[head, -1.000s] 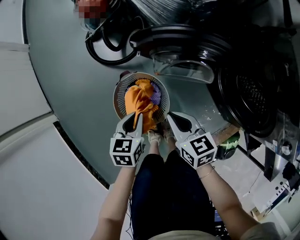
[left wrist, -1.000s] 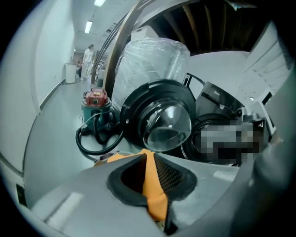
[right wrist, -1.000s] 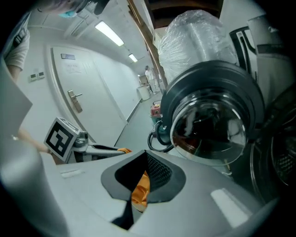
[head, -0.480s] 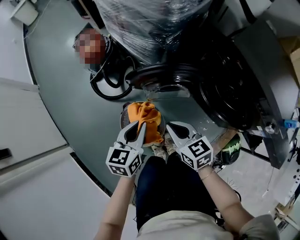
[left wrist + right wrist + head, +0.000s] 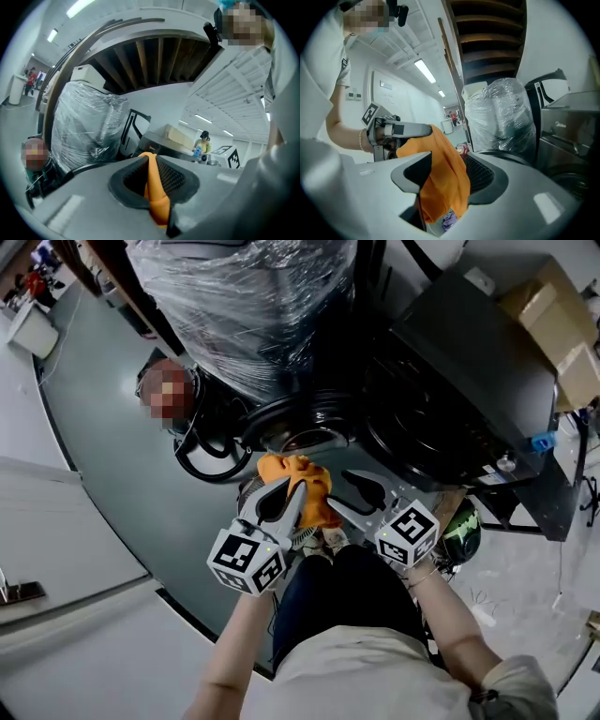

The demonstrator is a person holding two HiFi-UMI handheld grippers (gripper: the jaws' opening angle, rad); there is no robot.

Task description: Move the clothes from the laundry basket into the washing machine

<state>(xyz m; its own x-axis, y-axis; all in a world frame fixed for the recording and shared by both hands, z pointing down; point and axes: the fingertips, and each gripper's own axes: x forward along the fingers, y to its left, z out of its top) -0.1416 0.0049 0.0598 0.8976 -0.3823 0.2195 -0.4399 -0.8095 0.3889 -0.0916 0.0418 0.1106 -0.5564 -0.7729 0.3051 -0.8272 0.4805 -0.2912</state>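
An orange cloth (image 5: 300, 486) hangs from my left gripper (image 5: 289, 491), whose jaws are shut on it; in the left gripper view the orange cloth (image 5: 152, 187) is pinched between the pads. My right gripper (image 5: 349, 497) is close beside it on the right. Its jaws have just been opening and now stand apart. In the right gripper view the orange cloth (image 5: 443, 178) hangs loosely in the gap of the right gripper (image 5: 447, 174). The laundry basket (image 5: 249, 487) is below, mostly hidden, with a purple cloth (image 5: 449, 219) in it. The washing machine's round door (image 5: 305, 420) and dark drum (image 5: 422, 432) lie just beyond.
A plastic-wrapped appliance (image 5: 253, 306) stands left of the washing machine. A coiled black hose (image 5: 202, 463) lies on the floor near the basket. Cardboard boxes (image 5: 553, 324) sit on top of the machine. A green object (image 5: 461, 532) is by my right wrist.
Both grippers have risen, lifting the orange cloth up out of the basket toward the machine door. The right gripper's jaws, shut before, now stand apart.
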